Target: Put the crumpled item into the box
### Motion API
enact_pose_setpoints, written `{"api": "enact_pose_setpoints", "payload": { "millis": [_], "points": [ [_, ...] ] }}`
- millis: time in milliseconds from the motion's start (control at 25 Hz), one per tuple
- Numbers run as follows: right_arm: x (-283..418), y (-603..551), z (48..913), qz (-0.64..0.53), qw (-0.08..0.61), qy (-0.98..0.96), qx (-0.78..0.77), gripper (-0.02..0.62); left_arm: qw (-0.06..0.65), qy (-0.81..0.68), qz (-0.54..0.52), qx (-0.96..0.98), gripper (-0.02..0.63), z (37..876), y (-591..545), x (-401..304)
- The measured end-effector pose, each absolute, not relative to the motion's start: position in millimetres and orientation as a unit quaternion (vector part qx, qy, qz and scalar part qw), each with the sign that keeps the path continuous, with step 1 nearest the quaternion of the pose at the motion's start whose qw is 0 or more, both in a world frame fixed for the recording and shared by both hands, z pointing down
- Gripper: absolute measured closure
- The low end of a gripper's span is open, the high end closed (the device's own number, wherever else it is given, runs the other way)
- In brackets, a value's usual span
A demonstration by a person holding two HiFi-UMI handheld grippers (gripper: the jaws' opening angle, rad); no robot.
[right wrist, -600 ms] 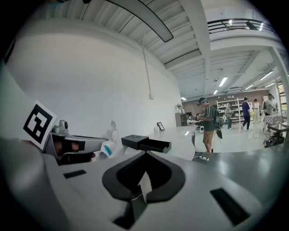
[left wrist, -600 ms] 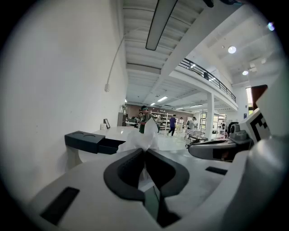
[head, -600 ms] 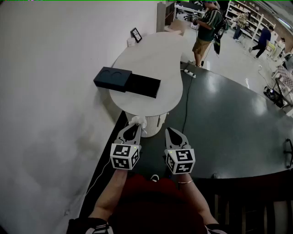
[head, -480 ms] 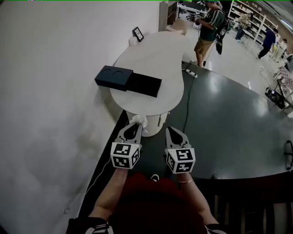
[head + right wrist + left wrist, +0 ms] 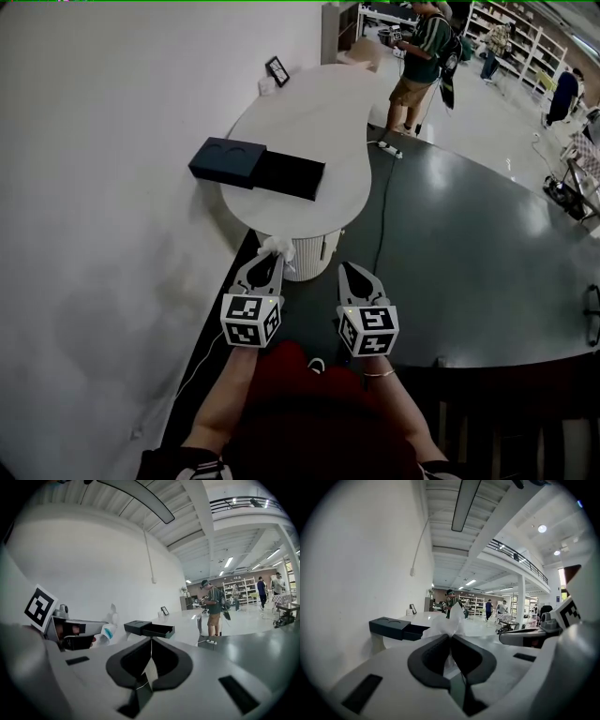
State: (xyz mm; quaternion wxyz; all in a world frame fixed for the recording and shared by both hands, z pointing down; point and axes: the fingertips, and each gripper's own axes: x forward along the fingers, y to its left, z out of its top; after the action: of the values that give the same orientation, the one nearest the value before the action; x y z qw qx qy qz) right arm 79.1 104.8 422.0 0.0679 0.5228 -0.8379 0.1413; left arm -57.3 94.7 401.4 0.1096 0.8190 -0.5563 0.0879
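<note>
A white crumpled paper [image 5: 274, 246] sticks out of the tips of my left gripper [image 5: 270, 255], whose jaws are shut on it; in the left gripper view the crumpled paper [image 5: 449, 622] rises above the left gripper [image 5: 451, 637]. A dark box [image 5: 258, 169] lies on the white table [image 5: 319, 112] ahead, its drawer [image 5: 292, 175] pulled out to the right; the box [image 5: 400, 627] is also in the left gripper view and the box [image 5: 149, 629] in the right gripper view. My right gripper [image 5: 349, 268] hangs beside the left; the right gripper [image 5: 151, 641] is shut and holds nothing.
The table stands on a ribbed white pedestal [image 5: 309, 253] against the white wall [image 5: 112, 187]. A small picture frame [image 5: 277, 70] sits at its far side. A power strip and cable [image 5: 386, 150] lie on the dark floor. A person [image 5: 417, 56] stands beyond the table.
Both grippers keep their grip and spacing. The left gripper and its paper have shifted slightly left; the table and box sit a little lower-left in the view.
</note>
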Motion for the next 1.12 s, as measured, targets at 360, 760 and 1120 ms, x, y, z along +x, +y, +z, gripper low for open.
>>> {"api": "enact_pose_setpoints", "payload": {
  "millis": [360,760,1120],
  "points": [
    [79.9,91.7,424.8,0.155,0.060,-0.844,0.510,0.580,0.116,-0.573,0.095,0.806,0.572,406.3,80.4,-66.8],
    [74.3,50.4,428.0,0.160,0.069,-0.839,0.515,0.580,0.125,-0.568,0.095,0.808,0.572,413.7,33.1,-73.2],
    [67.5,-14.5,438.5,0.168,0.077,-0.826,0.533,0.580,0.129,-0.547,0.103,0.821,0.571,425.5,-37.8,-74.8]
  ]
}}
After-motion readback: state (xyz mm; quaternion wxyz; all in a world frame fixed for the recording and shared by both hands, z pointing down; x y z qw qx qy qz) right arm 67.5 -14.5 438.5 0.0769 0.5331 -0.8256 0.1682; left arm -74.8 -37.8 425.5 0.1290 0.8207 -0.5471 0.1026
